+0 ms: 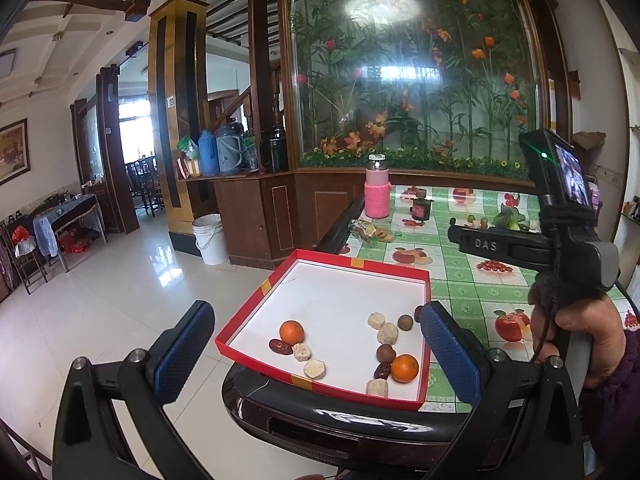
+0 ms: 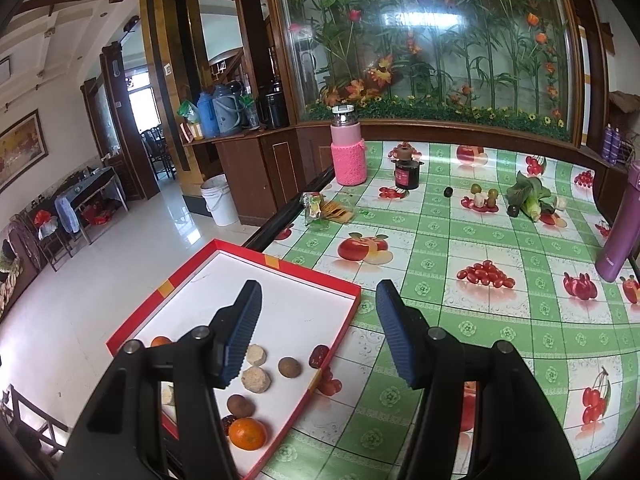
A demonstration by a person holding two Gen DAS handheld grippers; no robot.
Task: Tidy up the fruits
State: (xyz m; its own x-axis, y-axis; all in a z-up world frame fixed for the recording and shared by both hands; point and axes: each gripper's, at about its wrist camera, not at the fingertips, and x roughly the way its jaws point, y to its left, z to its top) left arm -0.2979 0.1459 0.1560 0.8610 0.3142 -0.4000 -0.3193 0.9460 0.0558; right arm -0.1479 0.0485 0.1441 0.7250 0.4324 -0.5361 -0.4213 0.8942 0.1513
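Left hand-held gripper [image 1: 318, 344]: hovering over the red tray, jaws standing spread wide, nothing between the pads
Right hand-held gripper [image 2: 318, 330]: hanging above the tray's right rim, jaws spread partway, pinching nothing; its left pad is sitting over the tray, its right pad over the desk cloth
Person's hand [image 1: 580, 340]: wrapping the right gripper's handle, seen from the left wrist view at the right edge
Red tray [image 1: 256, 296]: white-floored, lying at the near left corner of the desk, its left side overhanging the desk edge
Desk [image 2: 460, 320]: wearing a green checked cloth printed with fruit pictures
Oranges: one [image 1: 291, 331] sitting near the tray's left rim, another [image 1: 404, 368] near the tray's near right corner
Red dates: one [image 1: 280, 347] touching the left orange, one [image 1: 382, 371] just beside the right orange, one [image 2: 319, 355] lying against the tray's right rim
Brown round fruits: two [image 2: 289, 367] [image 2: 240, 405] resting in the tray's right half
Pale cut pieces [image 2: 255, 379]: scattered across the tray's near half
Loose items at the far side of the desk: small fruits [image 2: 482, 196] and a leafy green [image 2: 528, 196] lying well apart from the tray
Pink bottle [image 2: 348, 152]: standing upright by the far left edge
Purple bottle [image 2: 620, 228]: leaning at the right edge
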